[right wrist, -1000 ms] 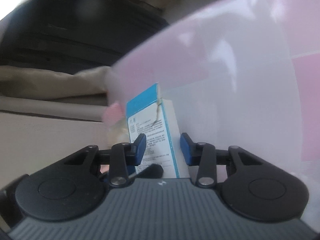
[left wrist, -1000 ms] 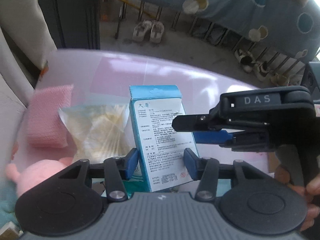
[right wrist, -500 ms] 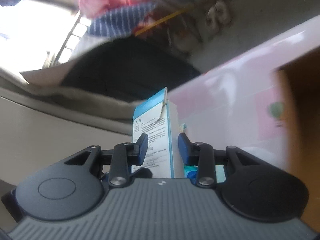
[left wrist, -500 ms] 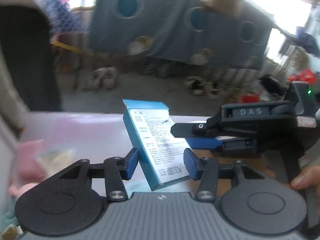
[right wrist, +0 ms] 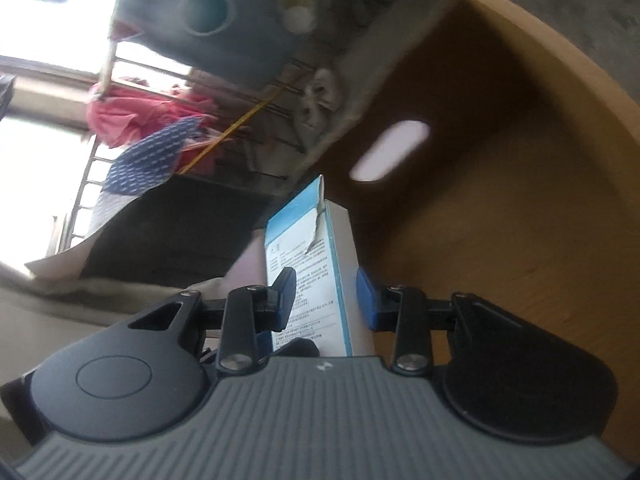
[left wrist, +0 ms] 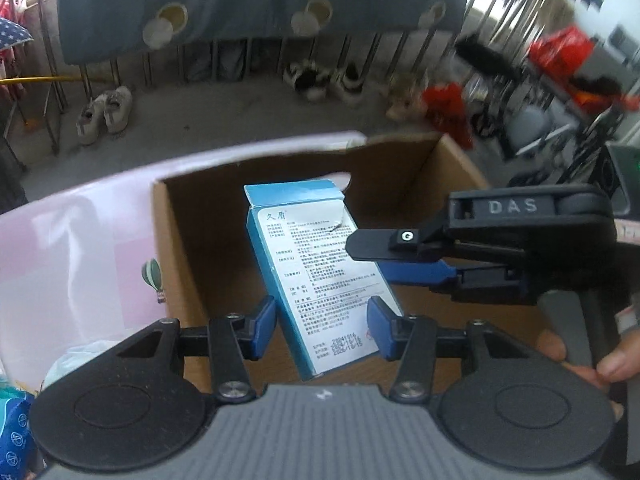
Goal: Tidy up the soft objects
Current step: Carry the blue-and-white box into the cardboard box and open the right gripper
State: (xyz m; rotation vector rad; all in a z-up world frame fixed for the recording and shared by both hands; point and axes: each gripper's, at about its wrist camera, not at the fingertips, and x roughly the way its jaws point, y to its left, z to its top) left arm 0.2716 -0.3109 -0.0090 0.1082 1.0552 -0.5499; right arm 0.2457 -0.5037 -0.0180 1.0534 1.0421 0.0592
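A blue and white printed box [left wrist: 316, 280] hangs tilted above the open brown cardboard carton [left wrist: 400, 172]. My left gripper [left wrist: 322, 328] is shut on its wide lower part, a blue pad against each side. My right gripper [left wrist: 368, 256] comes in from the right and clamps the box across its thin faces, one black finger on the printed front. In the right wrist view the same box [right wrist: 316, 280] stands between the right gripper [right wrist: 326, 300] pads, with the carton's inner wall [right wrist: 520, 200] behind it. A person's hand [left wrist: 616, 364] grips the right handle.
A pale pink surface [left wrist: 72, 248] lies left of the carton. A white plastic bag [left wrist: 76, 360] and a teal package [left wrist: 12, 420] sit at the lower left. Shoes [left wrist: 106, 114] and metal rack legs stand on the floor beyond. The carton wall has a handle slot [right wrist: 390, 150].
Both grippers have carried the blue box to the right, away from the pink sponge, bag and plush, to above the cardboard carton. The box has tilted in the left wrist view.
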